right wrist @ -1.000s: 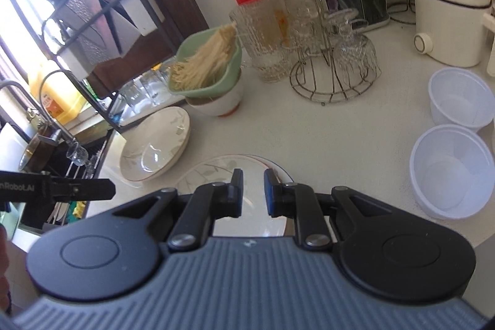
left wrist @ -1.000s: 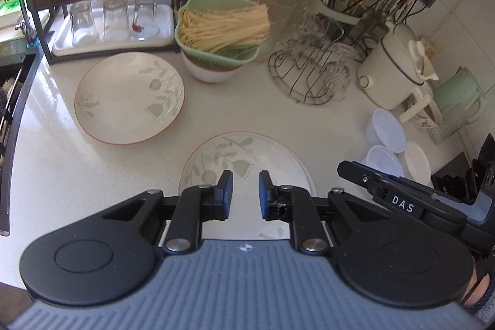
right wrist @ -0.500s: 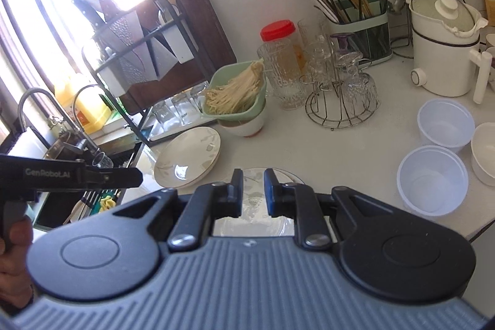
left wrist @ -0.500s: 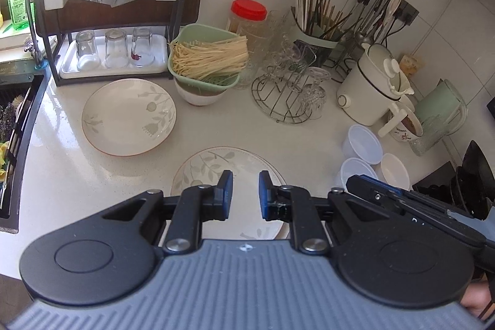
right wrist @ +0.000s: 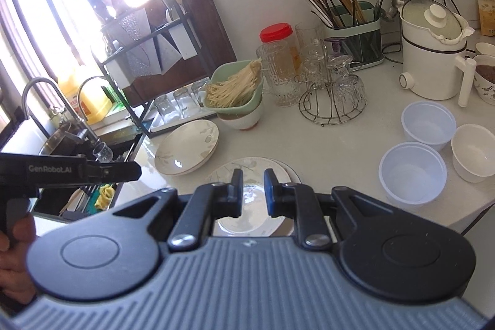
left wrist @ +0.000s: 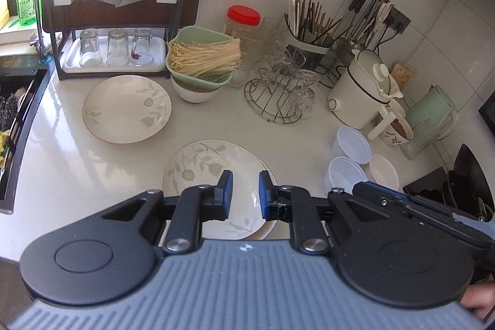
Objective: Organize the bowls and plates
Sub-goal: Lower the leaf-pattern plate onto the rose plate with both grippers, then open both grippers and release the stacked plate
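White stone worktop ran from the sink at its left edge to the tiled back wall, sunlight flaring in from the window above the tap. Near the front edge lay a leaf-patterned plate, and both grippers hung above it. The left gripper had its jaws spread a little apart, with nothing between the blue pads. The right gripper stood the same way, jaws parted and empty, over the same plate. A second leaf-patterned plate sat further back and to the left, just in front of the dark dish rack, apart from the first plate. Beside it, toward the back, a green basket of pale sticks rested on top of a white bowl. Near the right edge of the worktop three small bowls clustered close together: two translucent plastic bowls and one white ceramic bowl just beside them. Behind these stood a white electric pot. Between pot and basket a wire glass stand held upturned glasses, with a red-lidded jar and a chopstick holder against the back wall. Three tumblers stood upside down on the rack's white tray.
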A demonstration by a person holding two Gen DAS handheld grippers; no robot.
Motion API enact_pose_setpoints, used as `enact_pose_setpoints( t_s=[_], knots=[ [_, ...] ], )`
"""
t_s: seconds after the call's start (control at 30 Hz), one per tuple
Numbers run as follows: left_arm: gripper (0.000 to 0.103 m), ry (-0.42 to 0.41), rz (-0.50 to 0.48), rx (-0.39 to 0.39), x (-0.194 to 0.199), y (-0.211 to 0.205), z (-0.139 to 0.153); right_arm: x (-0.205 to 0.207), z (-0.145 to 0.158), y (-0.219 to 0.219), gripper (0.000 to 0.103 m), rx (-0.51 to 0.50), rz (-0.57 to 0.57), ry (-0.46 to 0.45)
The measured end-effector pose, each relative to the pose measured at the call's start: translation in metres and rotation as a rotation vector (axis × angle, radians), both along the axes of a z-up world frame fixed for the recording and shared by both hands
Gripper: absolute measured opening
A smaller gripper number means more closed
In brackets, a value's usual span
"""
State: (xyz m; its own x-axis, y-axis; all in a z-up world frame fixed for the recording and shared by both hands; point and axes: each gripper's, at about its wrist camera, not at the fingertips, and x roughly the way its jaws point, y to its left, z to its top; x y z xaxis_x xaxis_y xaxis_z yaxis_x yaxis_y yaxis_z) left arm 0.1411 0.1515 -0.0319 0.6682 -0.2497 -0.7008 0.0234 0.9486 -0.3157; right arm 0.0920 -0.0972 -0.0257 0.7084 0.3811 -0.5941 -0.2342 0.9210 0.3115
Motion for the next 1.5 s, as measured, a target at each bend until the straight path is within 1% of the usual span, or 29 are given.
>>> enact_pose_setpoints(
  t_s=[0.07, 0.2, 0.43, 0.53, 0.67, 0.83, 0.9, 1.13, 1.27, 1.37, 1.5],
  knots=[
    [0.019, -0.006, 0.001, 0.008, -0.006, -0.004, 0.0, -0.005, 0.001, -0.004, 0.018, -0.001, 0.009, 0.002],
    [0.019, -0.011, 0.026, -0.003, -0.02, -0.014, -0.005, -0.012, 0.003, -0.013, 0.018, -0.003, 0.042, 0.004],
    [0.019, -0.001, 0.071, -0.034, -0.04, -0.032, -0.029, -0.025, -0.003, -0.022, 0.018, -0.036, 0.115, -0.001],
    [0.019, 0.002, 0.065, -0.014, -0.047, -0.036, -0.038, -0.029, -0.008, -0.024, 0.018, -0.04, 0.136, -0.011],
    [0.019, 0.008, 0.075, 0.002, -0.056, -0.035, -0.051, -0.034, -0.021, -0.027, 0.018, -0.035, 0.16, 0.025],
    [0.019, 0.029, 0.138, -0.034, -0.065, -0.03, -0.068, -0.043, -0.031, -0.026, 0.018, -0.082, 0.218, 0.036],
    [0.019, 0.041, 0.161, -0.06, -0.068, -0.028, -0.073, -0.043, -0.031, -0.028, 0.018, -0.078, 0.223, 0.04],
    [0.019, 0.032, 0.198, -0.044, -0.066, -0.029, -0.065, -0.041, -0.019, -0.036, 0.018, -0.074, 0.233, 0.01],
    [0.025, 0.022, 0.219, -0.041, -0.058, -0.029, -0.062, -0.039, -0.013, -0.04, 0.018, -0.087, 0.24, 0.001],
    [0.025, 0.018, 0.23, -0.043, -0.049, -0.028, -0.061, -0.036, -0.009, -0.042, 0.018, -0.099, 0.226, -0.014],
    [0.027, 0.005, 0.215, -0.047, -0.038, -0.027, -0.055, -0.024, -0.006, -0.038, 0.018, -0.105, 0.23, -0.02]
  ],
)
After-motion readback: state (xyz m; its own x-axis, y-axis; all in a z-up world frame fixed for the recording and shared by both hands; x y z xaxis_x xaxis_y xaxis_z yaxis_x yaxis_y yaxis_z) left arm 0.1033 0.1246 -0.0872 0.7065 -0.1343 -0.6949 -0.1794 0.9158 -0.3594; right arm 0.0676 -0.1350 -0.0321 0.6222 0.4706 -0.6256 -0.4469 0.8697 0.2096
